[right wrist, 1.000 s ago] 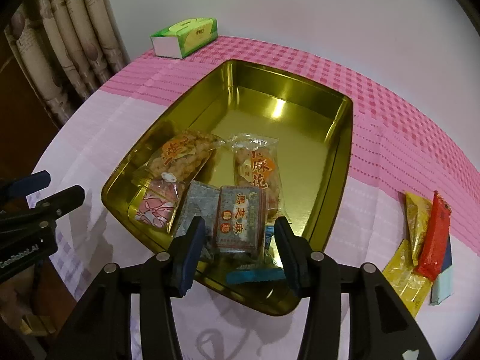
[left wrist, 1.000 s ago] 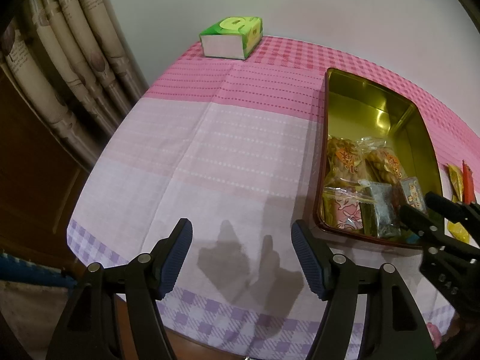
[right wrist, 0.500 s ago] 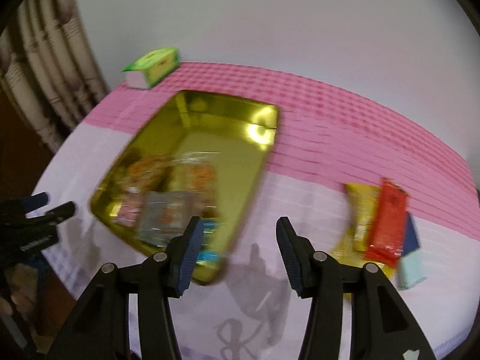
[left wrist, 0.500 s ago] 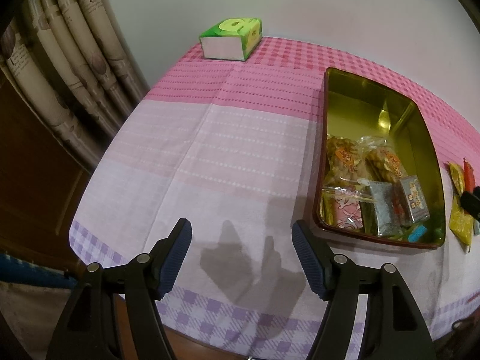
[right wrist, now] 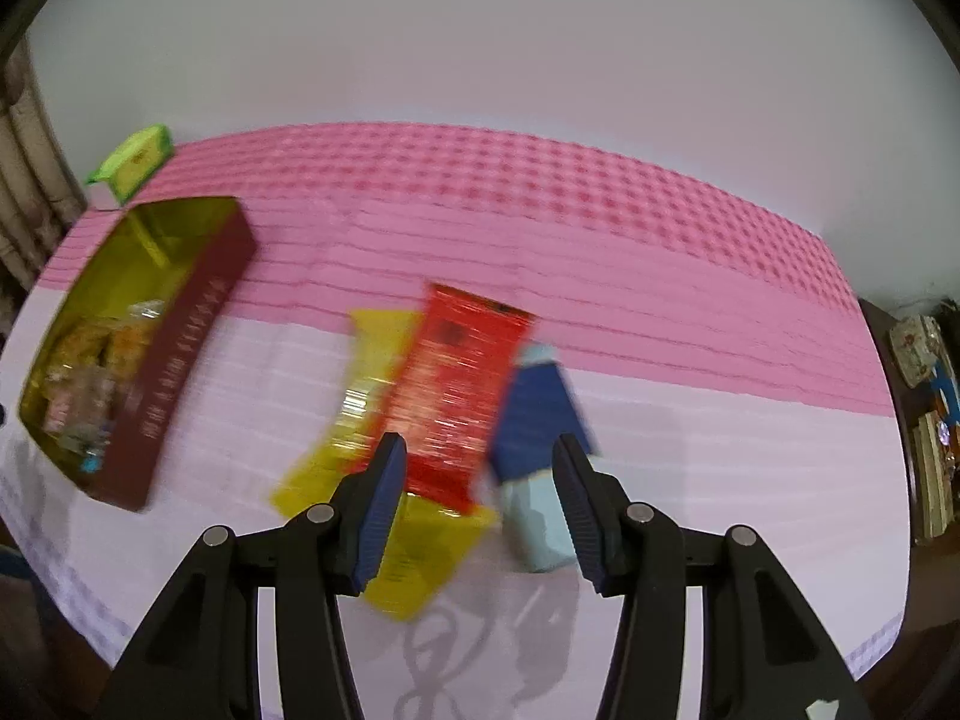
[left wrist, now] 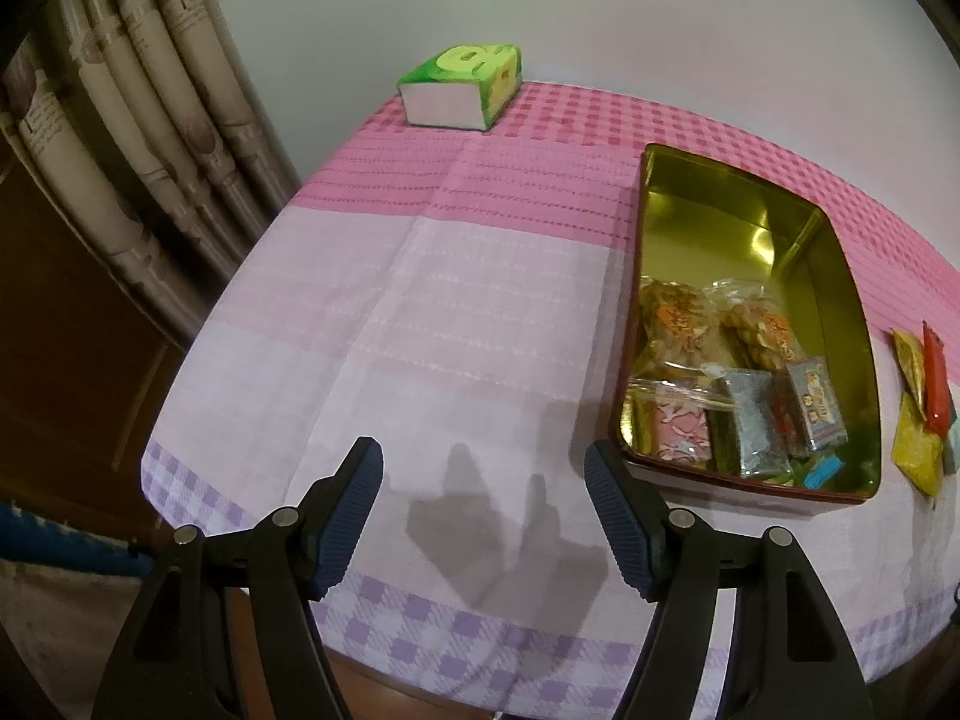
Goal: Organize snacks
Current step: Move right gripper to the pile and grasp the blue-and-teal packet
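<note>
A gold tin tray [left wrist: 834,276] [right wrist: 198,306] with dark red outer walls holds several snack packets [left wrist: 738,384] at its near end. To its right on the cloth lie a red packet [right wrist: 462,384] [left wrist: 935,378], yellow packets [right wrist: 372,372] [left wrist: 915,450], and a dark blue and light blue packet [right wrist: 540,420], partly overlapping. My right gripper [right wrist: 479,465] hovers open just above this pile, nothing between its fingers; the view is blurred. My left gripper [left wrist: 483,474] stands open over bare cloth left of the tray, empty.
A green tissue box [left wrist: 462,87] [right wrist: 132,162] sits at the table's far left corner. The pink and lilac tablecloth [left wrist: 420,300] ends close below both grippers. Curtains [left wrist: 120,120] hang at the left; a shelf with clutter [right wrist: 924,396] stands off the table's right end.
My right gripper has swung right, from above the tray's near end to over the loose packets beside it. It has left the left wrist view. The left gripper has stayed put.
</note>
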Tool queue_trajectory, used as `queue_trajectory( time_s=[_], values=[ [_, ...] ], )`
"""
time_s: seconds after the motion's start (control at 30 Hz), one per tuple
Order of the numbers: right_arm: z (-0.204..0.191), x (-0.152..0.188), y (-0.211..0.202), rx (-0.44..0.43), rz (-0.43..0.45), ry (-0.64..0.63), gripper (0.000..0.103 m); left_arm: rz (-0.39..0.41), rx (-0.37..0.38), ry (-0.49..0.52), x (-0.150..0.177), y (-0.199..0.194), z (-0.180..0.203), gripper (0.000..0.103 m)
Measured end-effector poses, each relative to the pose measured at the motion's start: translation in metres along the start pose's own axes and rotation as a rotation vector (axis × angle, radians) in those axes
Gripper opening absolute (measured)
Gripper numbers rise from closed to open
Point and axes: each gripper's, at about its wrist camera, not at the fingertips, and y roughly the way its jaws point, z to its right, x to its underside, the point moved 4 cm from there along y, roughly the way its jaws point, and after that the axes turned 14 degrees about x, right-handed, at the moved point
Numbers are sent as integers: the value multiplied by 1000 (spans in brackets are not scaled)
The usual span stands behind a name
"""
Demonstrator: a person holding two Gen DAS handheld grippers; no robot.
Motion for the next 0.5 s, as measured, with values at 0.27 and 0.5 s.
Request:
queue_trajectory(
  time_s=[0.27,0.5],
  values=[
    [22,15,37,-36,-48,-37,53,-9,43,8,6,-14,32,71],
    [21,15,51,-80,-31,-55,62,-42,101,61,15,-22,83,71]
  ],
)
